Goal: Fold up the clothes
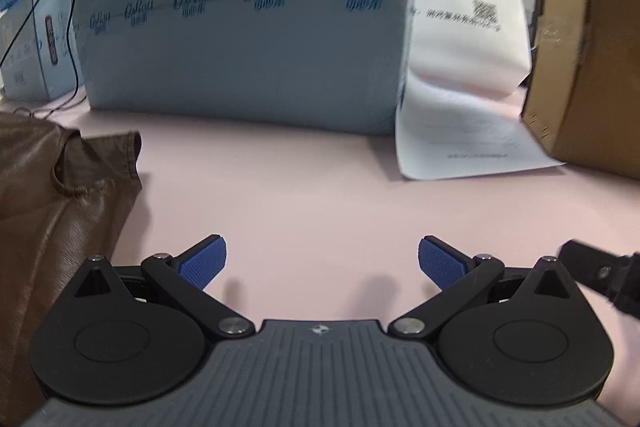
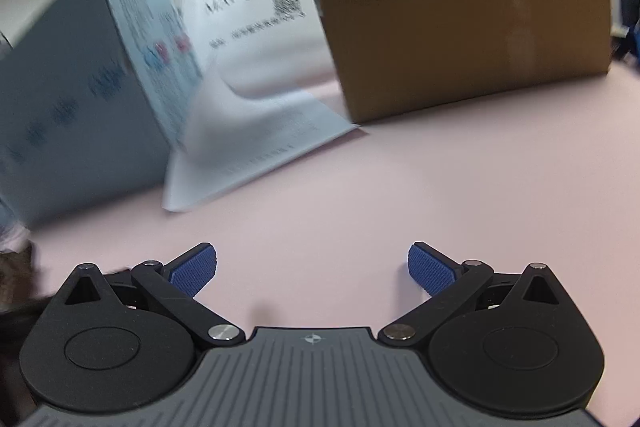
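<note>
Both my grippers wide, empty: left gripper [image 1: 322, 261], right gripper [image 2: 312, 267] over pink table [image 1: 300, 187]. Brown garment [image 1: 48, 187] left, possibly leather.

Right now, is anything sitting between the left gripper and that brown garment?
Nothing visible. The left gripper, jaws open, hovers over bare pink table; the brown garment lies just to its left. The blue box, paper and cardboard box stand farther back.

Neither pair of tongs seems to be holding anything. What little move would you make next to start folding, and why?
Probably swing the left tongs leftward to the brown garment and grip its near edge. Both left and right tongs are open over bare pink table, and the garment lies rumpled beside the left.
</note>
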The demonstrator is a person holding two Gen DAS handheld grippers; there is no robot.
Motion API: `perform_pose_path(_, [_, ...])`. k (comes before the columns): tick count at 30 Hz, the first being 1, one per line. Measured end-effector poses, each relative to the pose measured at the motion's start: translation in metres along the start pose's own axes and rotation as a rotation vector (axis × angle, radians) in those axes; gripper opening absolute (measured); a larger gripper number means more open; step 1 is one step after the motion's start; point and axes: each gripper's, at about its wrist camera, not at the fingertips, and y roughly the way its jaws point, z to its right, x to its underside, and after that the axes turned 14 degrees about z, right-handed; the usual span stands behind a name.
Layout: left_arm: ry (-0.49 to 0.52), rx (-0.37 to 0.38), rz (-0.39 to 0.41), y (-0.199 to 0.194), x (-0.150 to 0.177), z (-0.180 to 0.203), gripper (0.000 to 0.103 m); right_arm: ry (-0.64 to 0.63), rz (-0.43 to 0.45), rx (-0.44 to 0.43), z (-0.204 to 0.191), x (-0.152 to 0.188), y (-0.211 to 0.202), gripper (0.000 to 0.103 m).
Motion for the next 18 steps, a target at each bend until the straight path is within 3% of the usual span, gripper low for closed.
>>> perform_pose_path(2, [0.046, -0.008, 0.077, -0.014, -0.001, 0.003, 0.103, -0.025, -0.021, -0.052, -0.001, 0.001, -0.001, 0.103])
perform_pose_path(4, [0.121, -0.074, 0.186, -0.032, -0.004, 0.008, 0.103, -0.057, -0.008, -0.102, -0.004, 0.000, -0.008, 0.103])
perform_pose_path(6, [0.175, -0.121, 0.292, -0.056, -0.010, 0.008, 0.103, -0.097, 0.041, -0.153, -0.006, -0.004, -0.020, 0.103])
perform_pose_path(8, [0.171, -0.110, 0.353, -0.080, -0.018, -0.001, 0.103, -0.150, 0.106, -0.205, -0.008, -0.007, -0.034, 0.103])
perform_pose_path(12, [0.136, -0.098, 0.392, -0.125, -0.024, -0.045, 0.103, -0.174, 0.192, -0.280, 0.005, -0.015, -0.062, 0.103])
perform_pose_path(18, [0.185, -0.247, 0.307, -0.149, -0.005, -0.130, 0.103, -0.228, 0.155, -0.454, 0.018, -0.007, -0.098, 0.103])
